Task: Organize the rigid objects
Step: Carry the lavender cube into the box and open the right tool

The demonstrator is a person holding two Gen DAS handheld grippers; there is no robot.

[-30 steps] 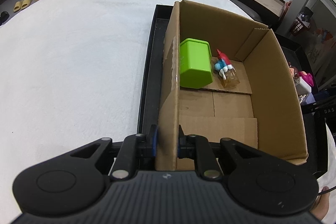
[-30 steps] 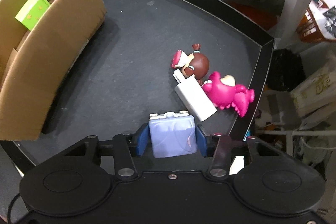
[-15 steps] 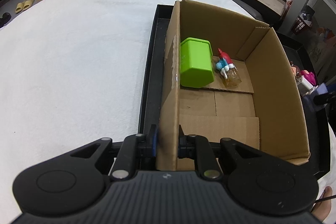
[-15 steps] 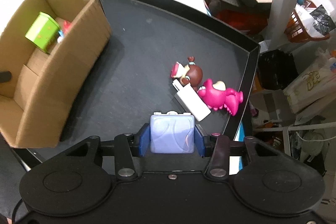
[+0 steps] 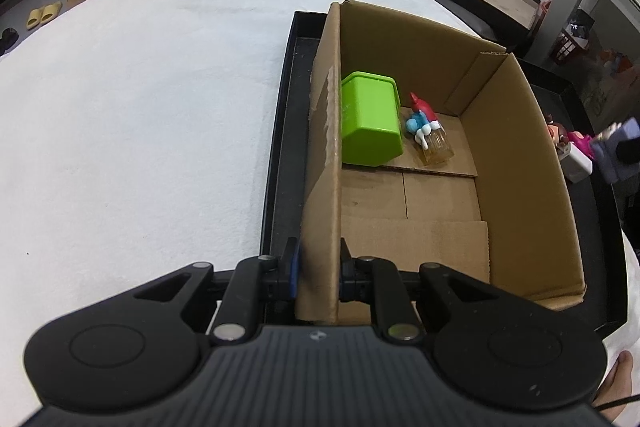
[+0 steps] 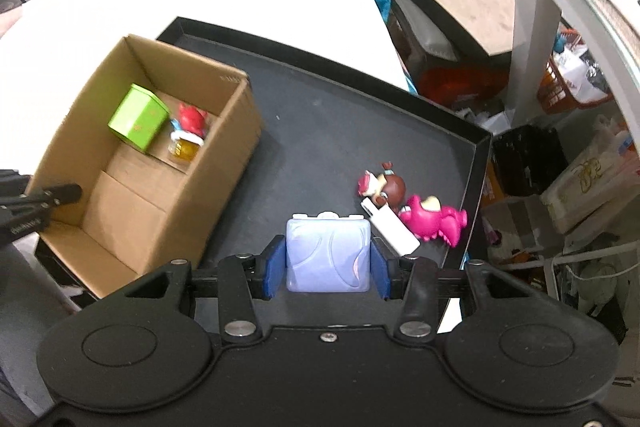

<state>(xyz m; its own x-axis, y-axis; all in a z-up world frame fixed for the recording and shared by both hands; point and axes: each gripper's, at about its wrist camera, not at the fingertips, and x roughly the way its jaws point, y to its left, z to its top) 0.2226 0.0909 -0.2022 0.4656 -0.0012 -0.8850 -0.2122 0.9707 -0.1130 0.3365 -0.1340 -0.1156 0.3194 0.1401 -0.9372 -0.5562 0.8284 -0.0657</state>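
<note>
Right tool [image 6: 327, 263] pinching lilac case [image 6: 327, 254]; left tool [image 5: 318, 269] clamps box wall [image 5: 324, 163] — case could clip the rim.

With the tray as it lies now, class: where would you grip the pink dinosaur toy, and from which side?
Grip the pink dinosaur toy across its rounded body, coming straight down from above. It lies on its side, hemmed in by the tray wall and the white block, so a level approach looks blocked.
</note>
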